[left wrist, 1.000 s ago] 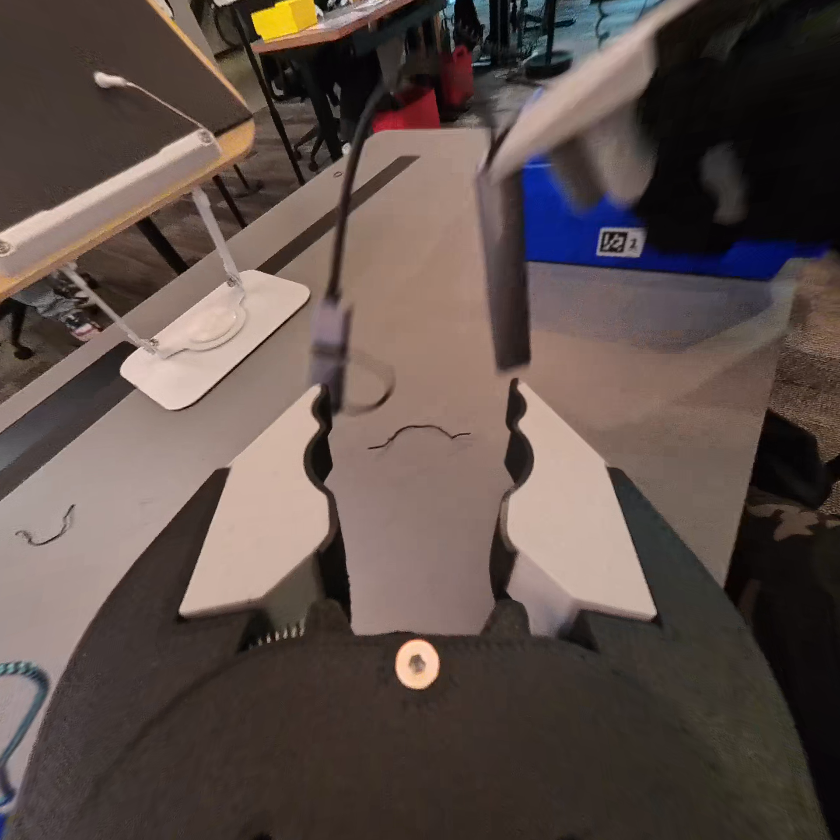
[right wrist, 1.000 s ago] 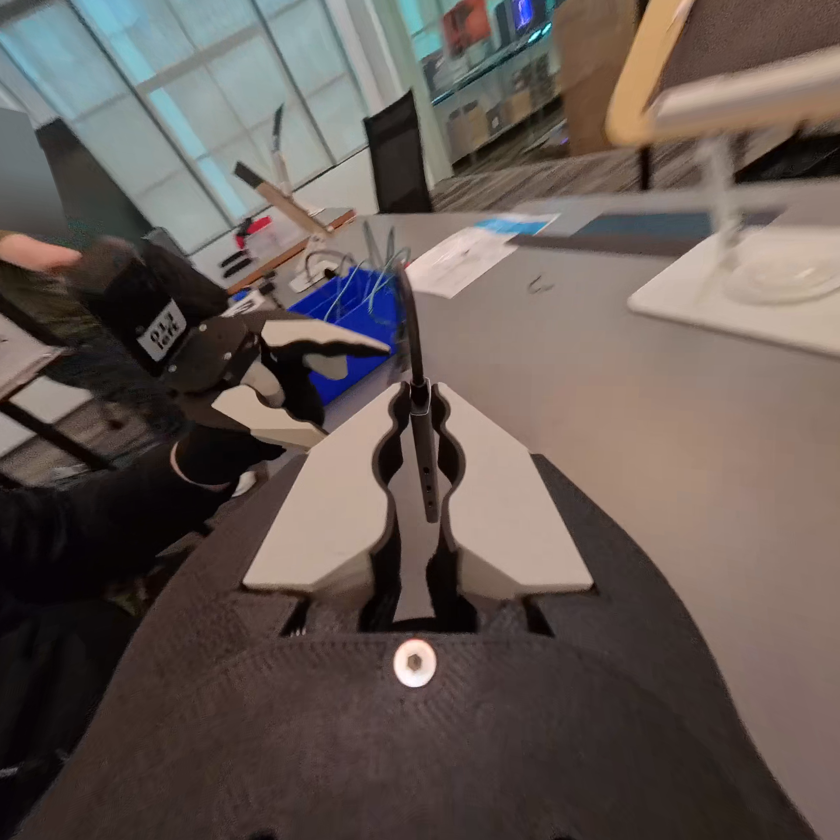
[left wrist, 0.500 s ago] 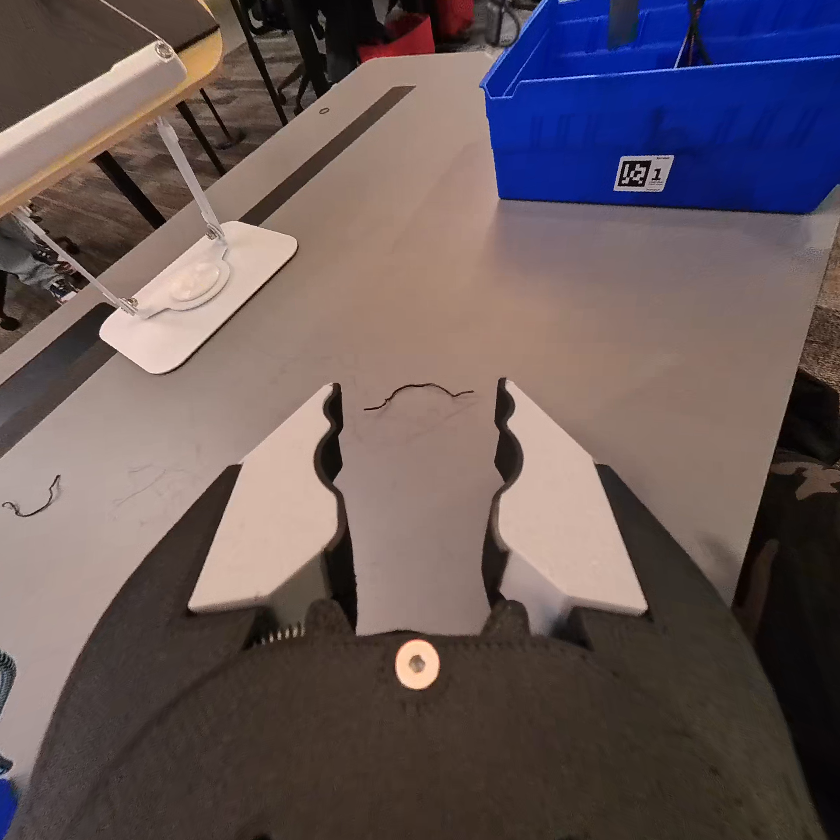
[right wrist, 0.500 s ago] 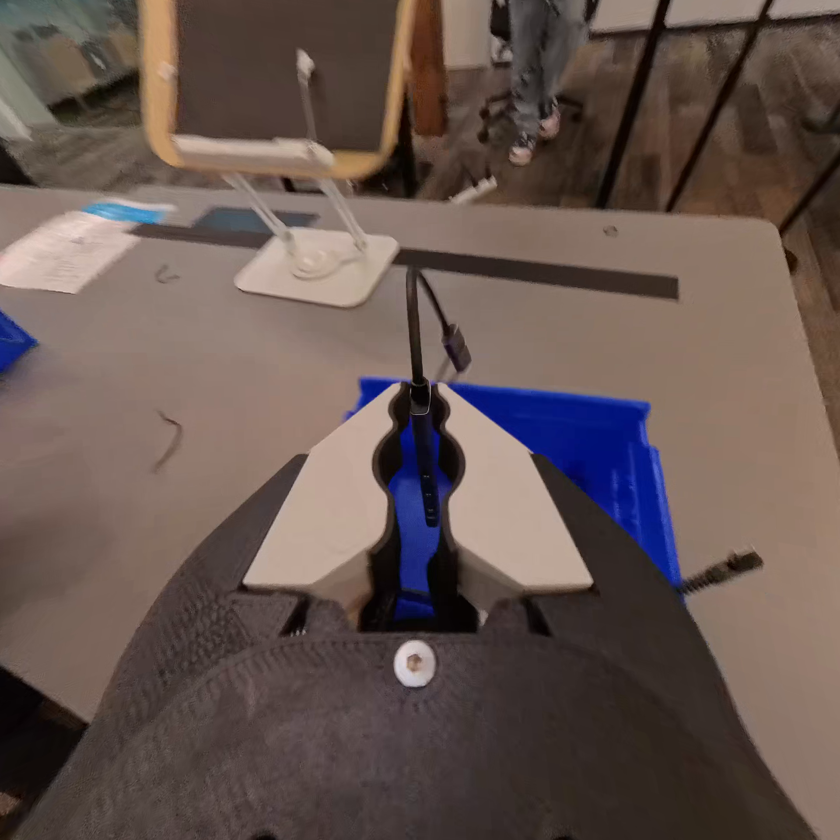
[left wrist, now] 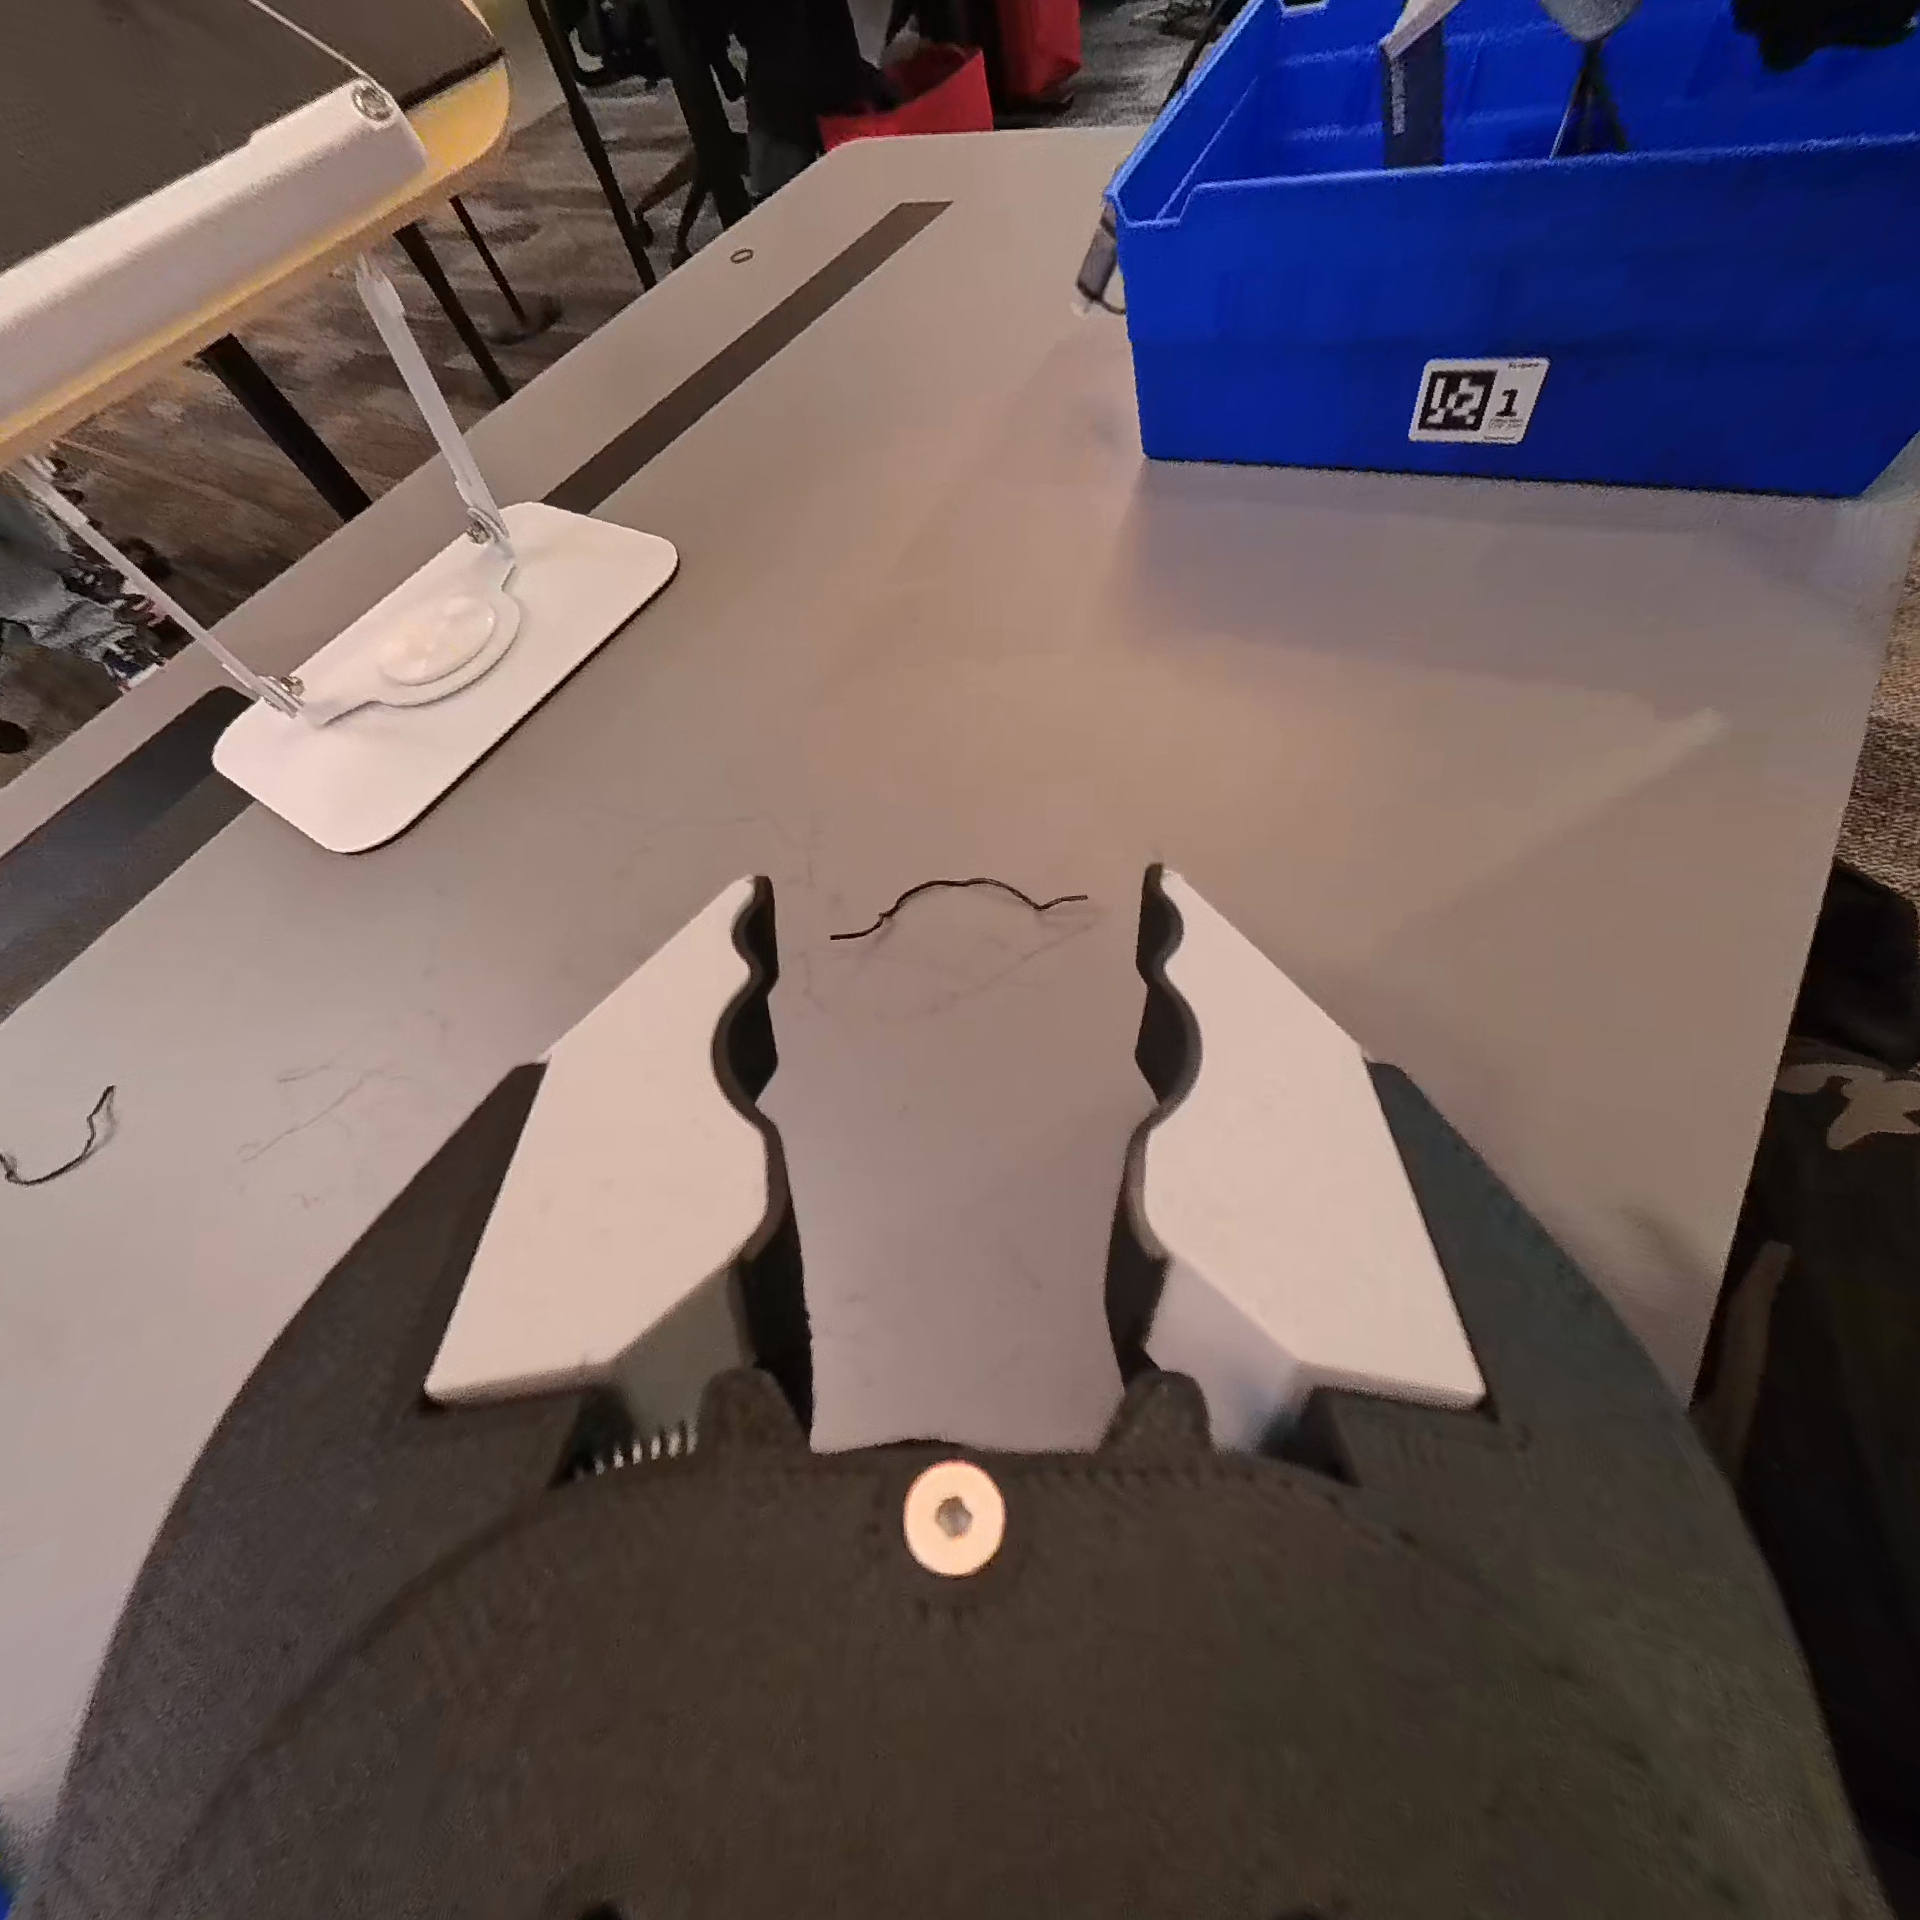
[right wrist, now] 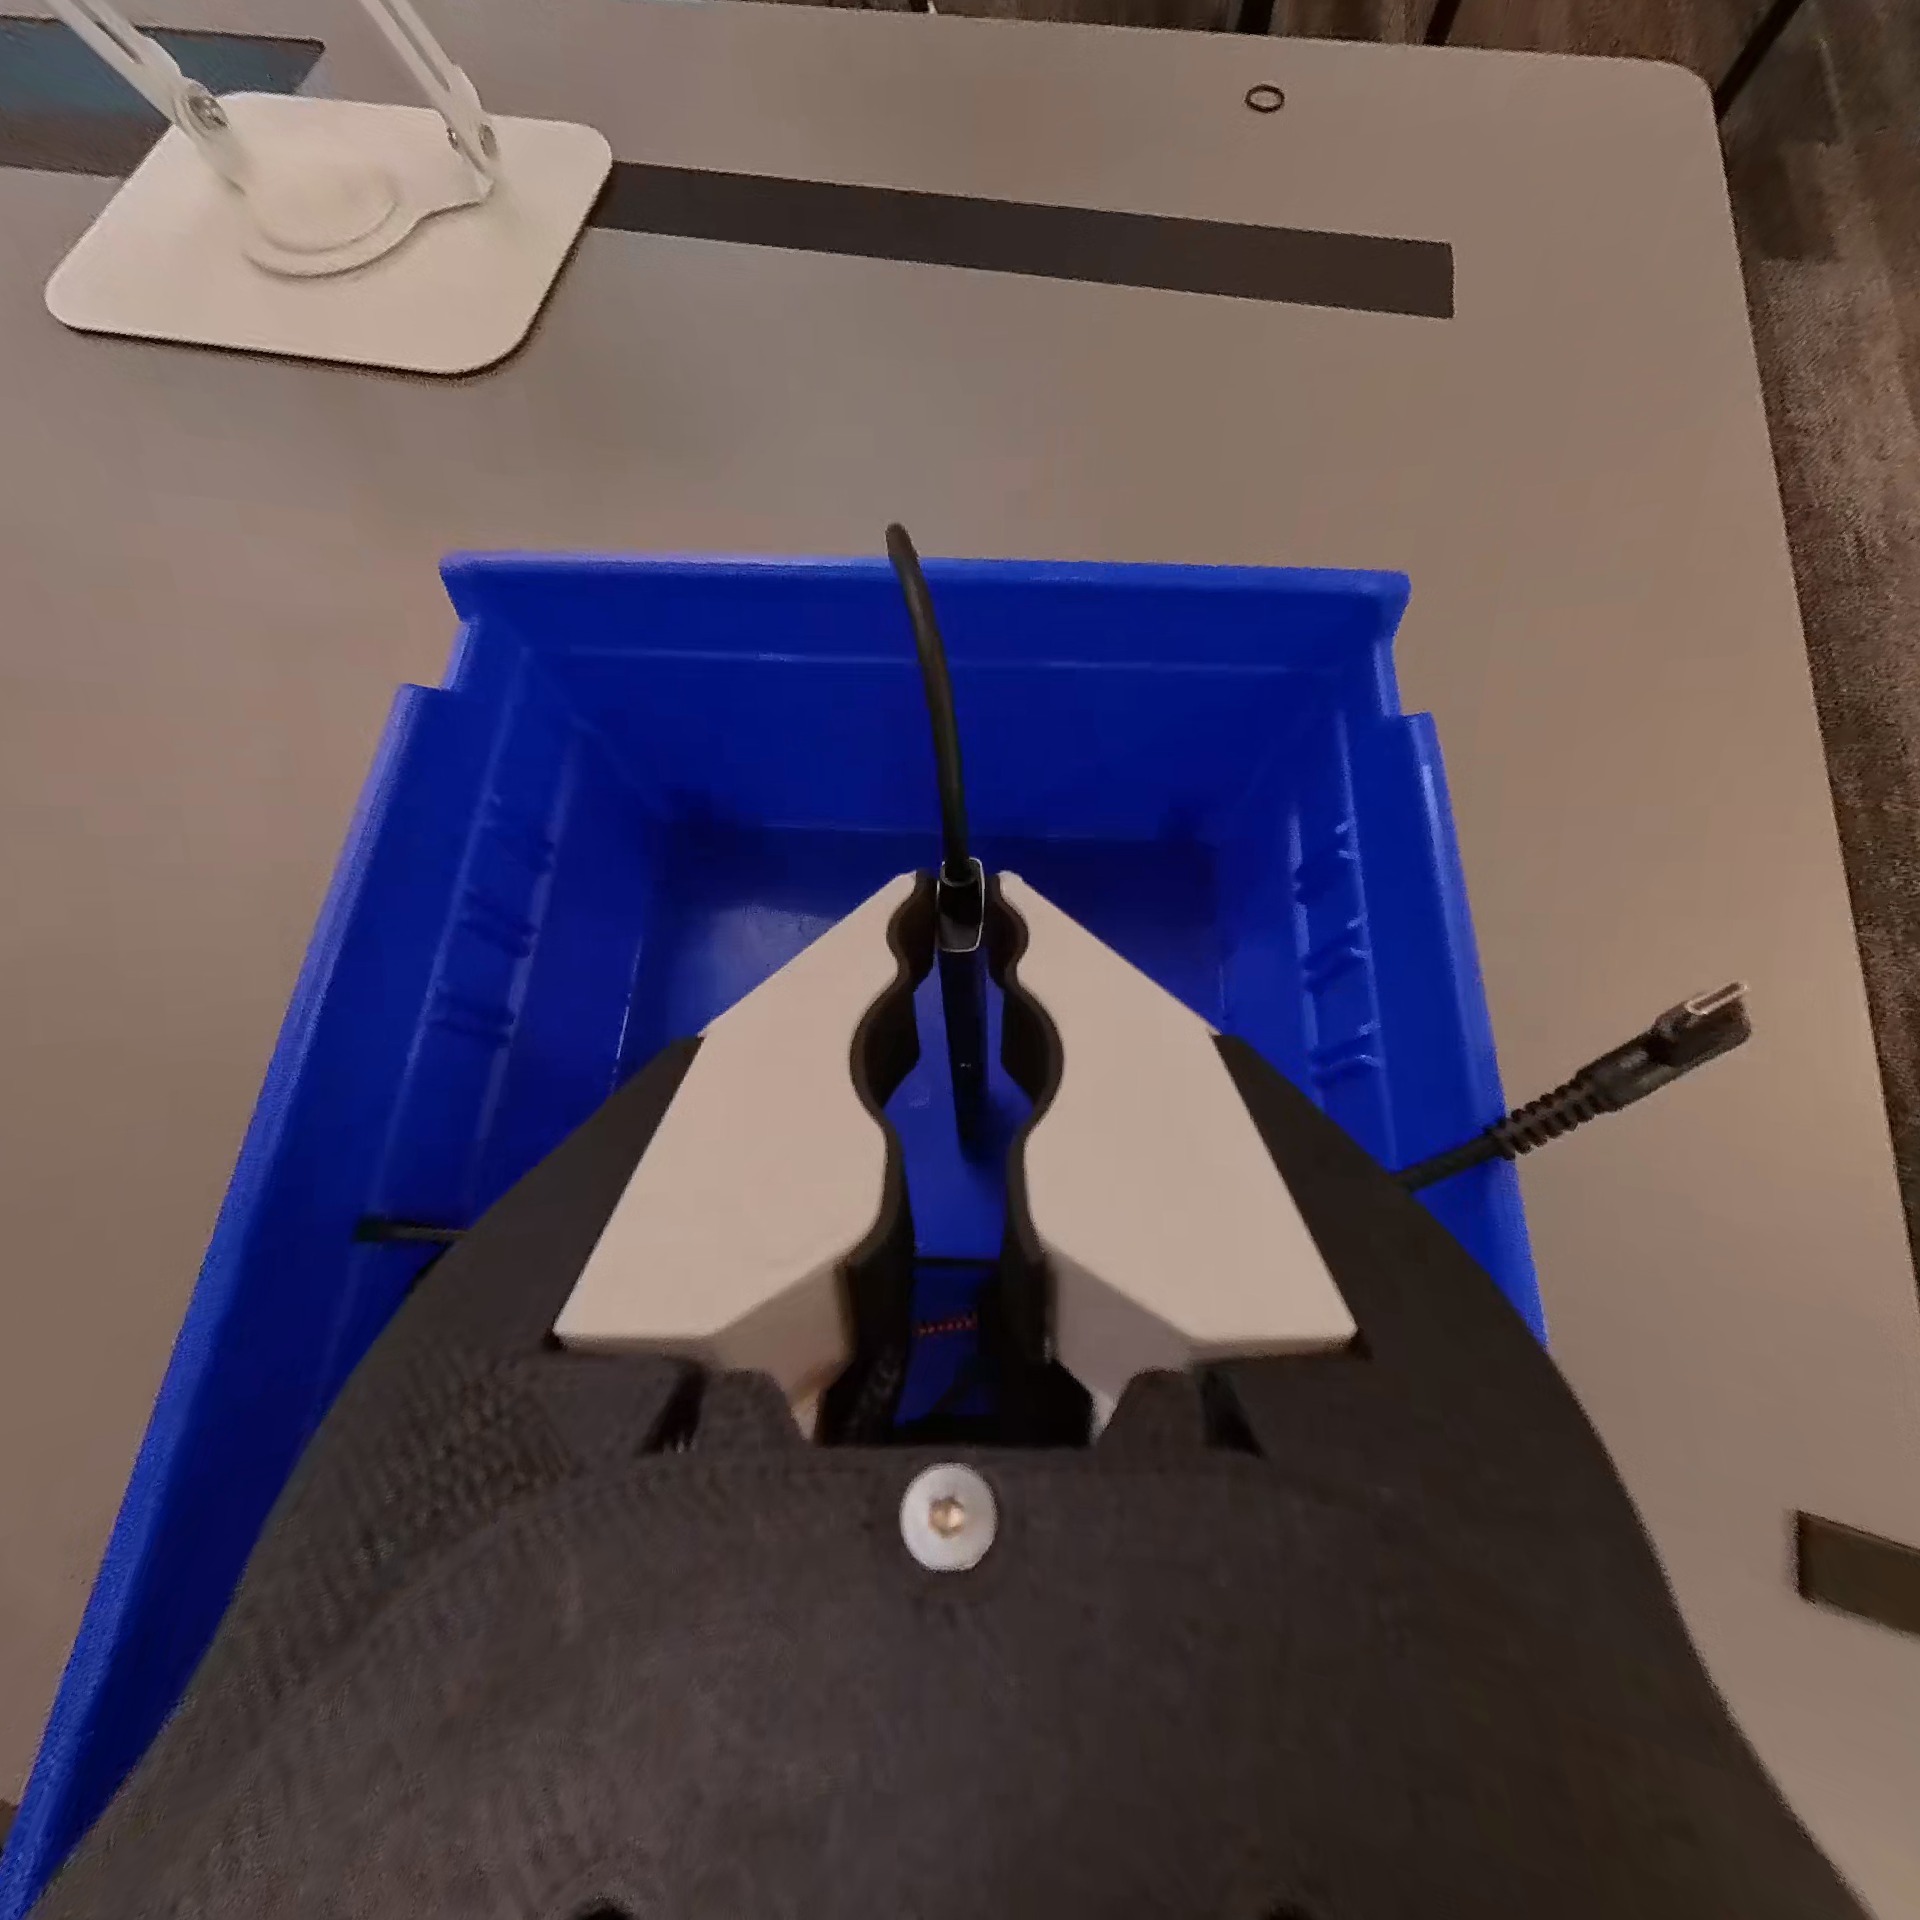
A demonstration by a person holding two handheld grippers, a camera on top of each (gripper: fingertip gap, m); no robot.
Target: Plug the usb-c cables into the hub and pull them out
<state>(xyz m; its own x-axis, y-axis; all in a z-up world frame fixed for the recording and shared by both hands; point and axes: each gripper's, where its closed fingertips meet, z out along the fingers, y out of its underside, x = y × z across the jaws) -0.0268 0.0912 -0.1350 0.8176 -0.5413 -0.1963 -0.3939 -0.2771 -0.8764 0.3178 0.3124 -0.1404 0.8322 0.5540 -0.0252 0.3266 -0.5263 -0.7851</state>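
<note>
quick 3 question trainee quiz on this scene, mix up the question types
1. True or false: the left gripper holds a cable.
2. The right gripper hangs over: A) the white stand B) the blue bin C) bare table
3. Fill in: the braided cable hangs over the bin's ____ wall, seen from the right wrist.

Key: 1 false, its jaws are open and empty; 2 B, shut on the hub; 3 right.

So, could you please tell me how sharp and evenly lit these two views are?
Left wrist view: sharp centre, a pale glare streak on the grey table, straight edges bowed by the wide lens. Right wrist view: the slim dark hub and blue plastic bin are crisp, edges smear, lighting soft and even.
</note>
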